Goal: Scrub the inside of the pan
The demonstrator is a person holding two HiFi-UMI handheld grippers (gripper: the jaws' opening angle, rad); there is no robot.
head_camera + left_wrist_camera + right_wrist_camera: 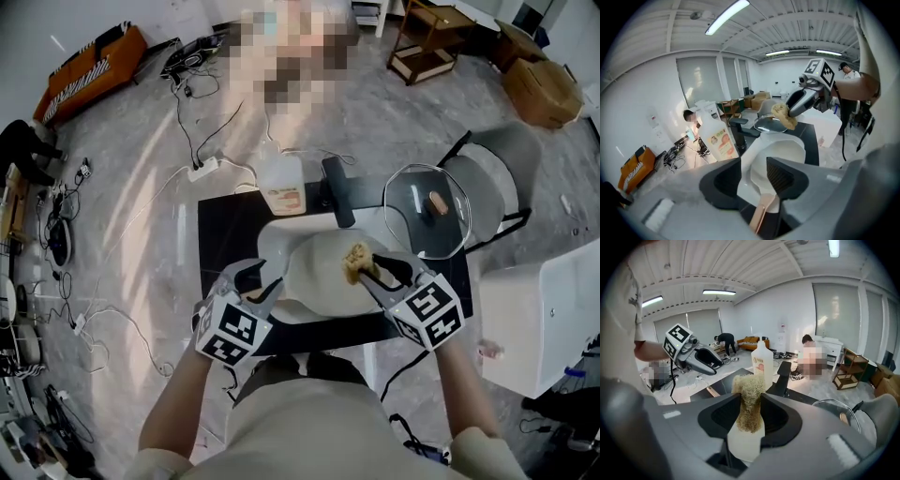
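Bottle [708, 123] label [721, 142] near pan [783, 151] bears illegible print.

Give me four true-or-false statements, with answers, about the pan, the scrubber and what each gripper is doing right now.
1. The right gripper is shut on the scrubber. True.
2. The left gripper is clamped on the pan's wooden handle. False: its jaws stand apart, and the wooden handle lies low between them without being pressed.
3. The glass lid sits on the pan. False: the glass lid lies off to the pan's right in the head view, and the pan is uncovered.
4. The bottle stands upright beyond the pan. True.
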